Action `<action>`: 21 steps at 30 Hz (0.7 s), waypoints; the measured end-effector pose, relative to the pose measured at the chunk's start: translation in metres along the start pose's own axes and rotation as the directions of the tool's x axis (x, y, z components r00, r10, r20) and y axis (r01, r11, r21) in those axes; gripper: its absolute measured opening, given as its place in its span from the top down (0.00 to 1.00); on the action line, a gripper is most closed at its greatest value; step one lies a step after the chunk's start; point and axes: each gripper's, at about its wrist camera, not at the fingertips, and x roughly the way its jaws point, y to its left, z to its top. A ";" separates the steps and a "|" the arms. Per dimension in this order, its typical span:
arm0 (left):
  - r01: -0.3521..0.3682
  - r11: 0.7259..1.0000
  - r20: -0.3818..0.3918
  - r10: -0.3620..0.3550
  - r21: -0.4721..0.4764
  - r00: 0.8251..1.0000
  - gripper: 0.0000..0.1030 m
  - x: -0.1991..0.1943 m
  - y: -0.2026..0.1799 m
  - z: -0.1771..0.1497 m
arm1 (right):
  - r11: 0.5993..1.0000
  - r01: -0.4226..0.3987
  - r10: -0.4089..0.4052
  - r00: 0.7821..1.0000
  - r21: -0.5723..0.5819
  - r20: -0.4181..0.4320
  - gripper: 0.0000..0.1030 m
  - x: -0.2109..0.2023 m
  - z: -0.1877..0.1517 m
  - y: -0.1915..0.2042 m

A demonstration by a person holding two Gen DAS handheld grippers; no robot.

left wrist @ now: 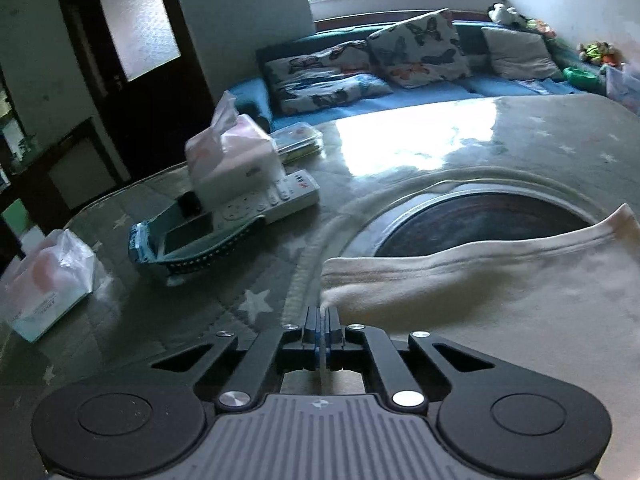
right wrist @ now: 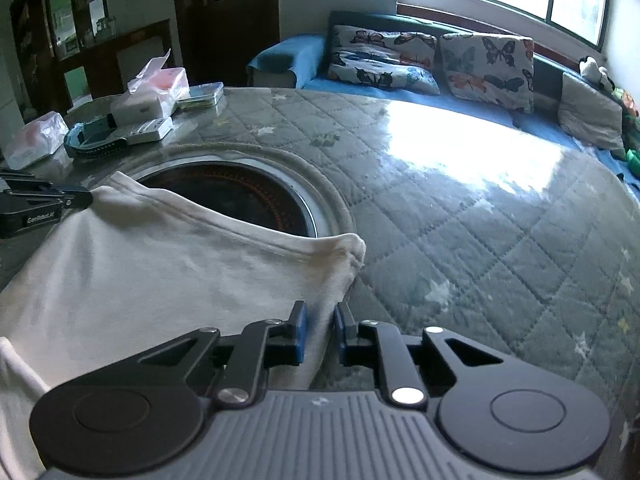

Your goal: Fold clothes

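Left wrist view is showing the left claw (left wrist: 322, 322) pinching one hem corner of the shirt (left wrist: 500, 300) just ahead of it, while the right claw (right wrist: 319, 334) is straddling the opposite edge, jaws narrowly apart, likely readying a matching grip for folding.

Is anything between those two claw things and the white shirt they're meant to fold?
Nothing visible. The left gripper has its jaws shut on a corner of the white shirt, and the right gripper, jaws open, already straddles the shirt's edge on the quilted table.
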 end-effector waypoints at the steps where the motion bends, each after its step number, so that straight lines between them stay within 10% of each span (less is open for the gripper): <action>1: 0.000 1.000 -0.001 0.000 -0.001 1.000 0.98 0.001 0.001 0.000 | 1.000 0.004 -0.004 1.000 -0.007 0.001 0.87 0.001 0.001 0.001; 9: 0.019 1.000 -0.005 -0.019 -0.021 1.000 0.92 -0.019 0.013 -0.004 | 0.999 -0.012 0.012 1.000 -0.039 0.014 0.85 -0.012 0.004 0.007; 13: 0.017 0.998 0.004 -0.017 -0.060 1.000 0.62 -0.043 0.032 -0.016 | 0.996 -0.050 0.051 0.998 -0.074 0.020 0.84 -0.035 -0.004 0.021; 21: -0.025 0.985 0.008 0.027 -0.169 1.000 0.36 -0.094 0.080 -0.060 | 0.974 -0.149 0.152 0.988 -0.169 0.007 0.67 -0.070 -0.033 0.066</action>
